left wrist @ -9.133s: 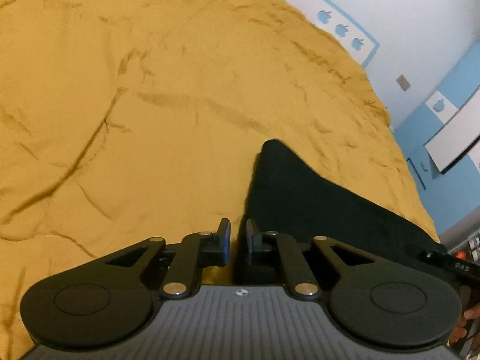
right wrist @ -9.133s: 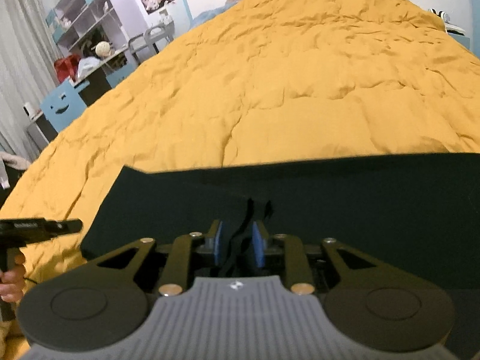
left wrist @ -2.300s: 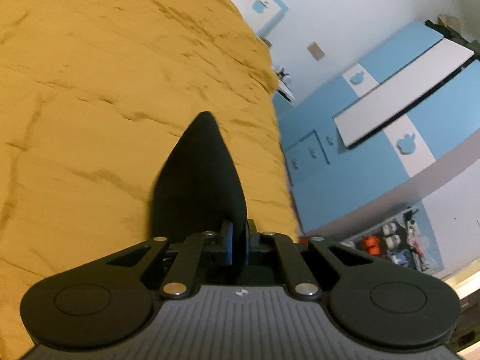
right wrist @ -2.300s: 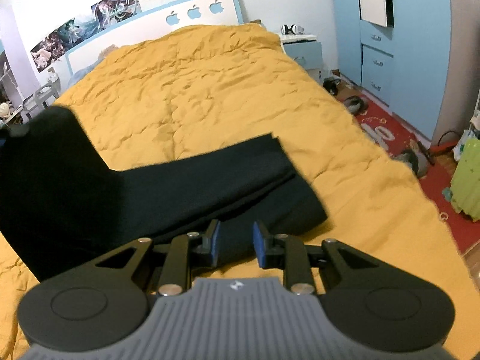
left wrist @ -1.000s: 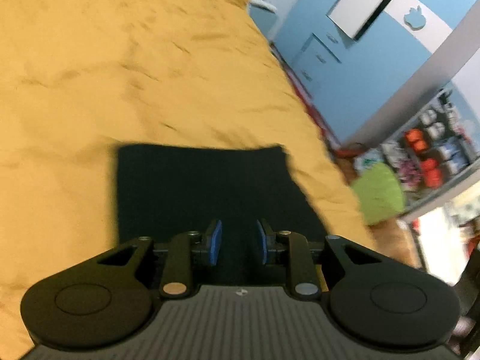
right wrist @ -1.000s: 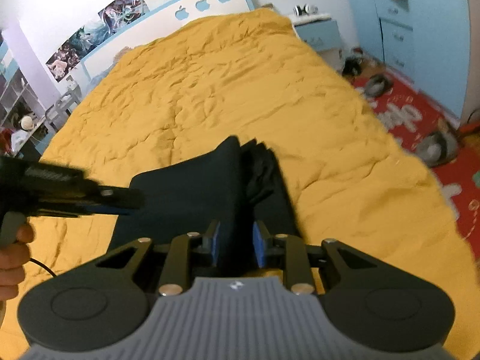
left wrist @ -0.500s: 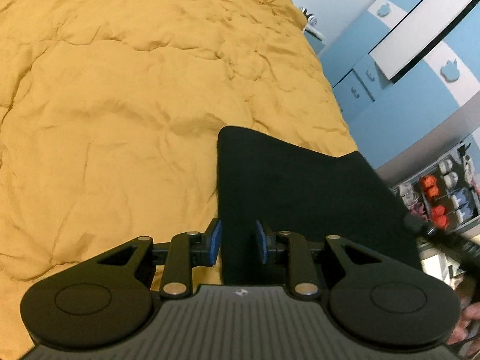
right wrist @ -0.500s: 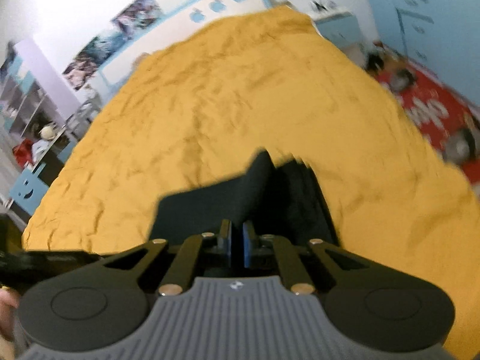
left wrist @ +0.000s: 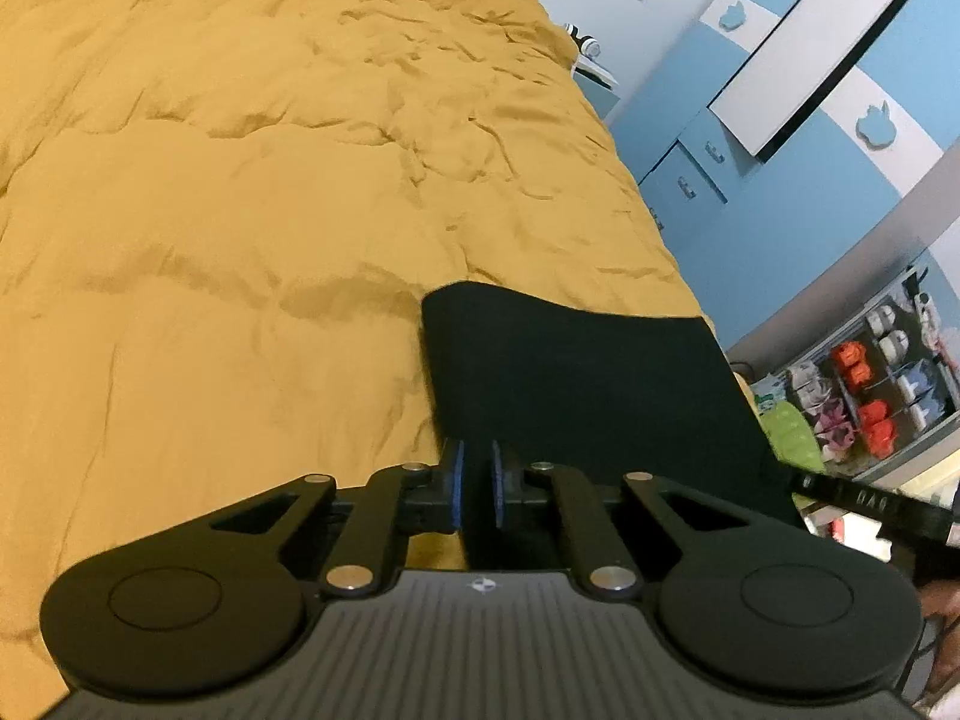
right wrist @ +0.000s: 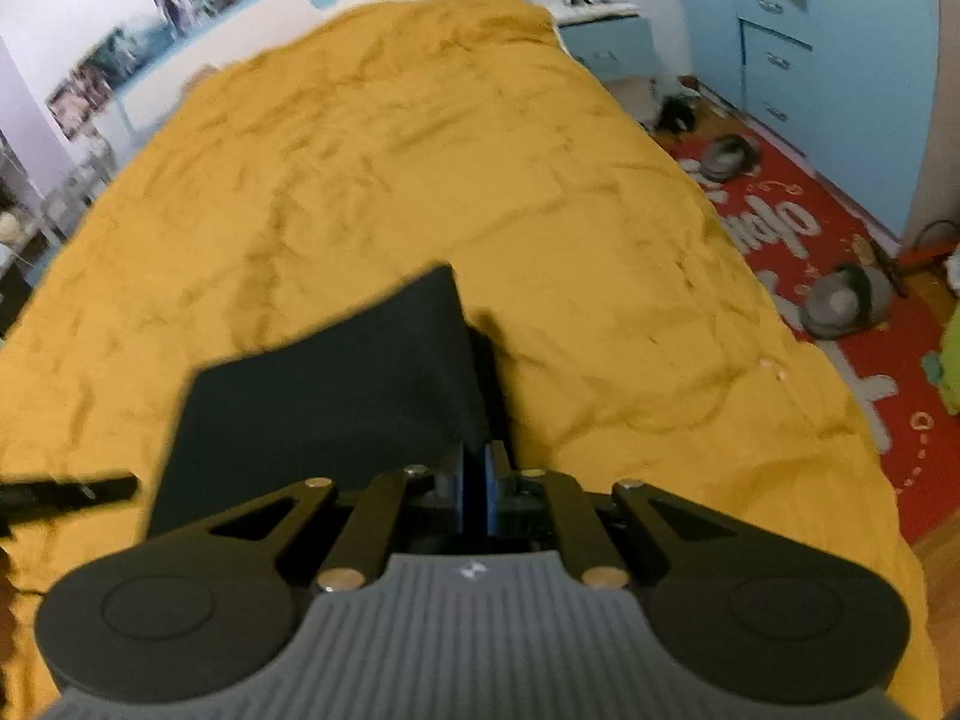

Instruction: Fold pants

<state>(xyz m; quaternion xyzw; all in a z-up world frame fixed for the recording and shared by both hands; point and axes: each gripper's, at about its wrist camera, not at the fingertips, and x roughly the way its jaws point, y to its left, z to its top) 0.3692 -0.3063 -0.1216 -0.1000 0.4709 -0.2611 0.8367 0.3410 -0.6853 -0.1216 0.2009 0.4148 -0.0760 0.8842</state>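
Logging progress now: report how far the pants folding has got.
Done: the black pants already form a short, layered rectangle on the yellow bedspread. In hand: the left gripper and right gripper each pinch a near corner. Left: carry this edge over, lay it flat, release.

Your left gripper [left wrist: 475, 485] was held low and level, its blue pads [left wrist: 457, 483] drawn close on the near edge of the pants [left wrist: 576, 384]. Your right gripper [right wrist: 477, 483] was pinched nearly tight on the opposite edge, fabric between its fingers.
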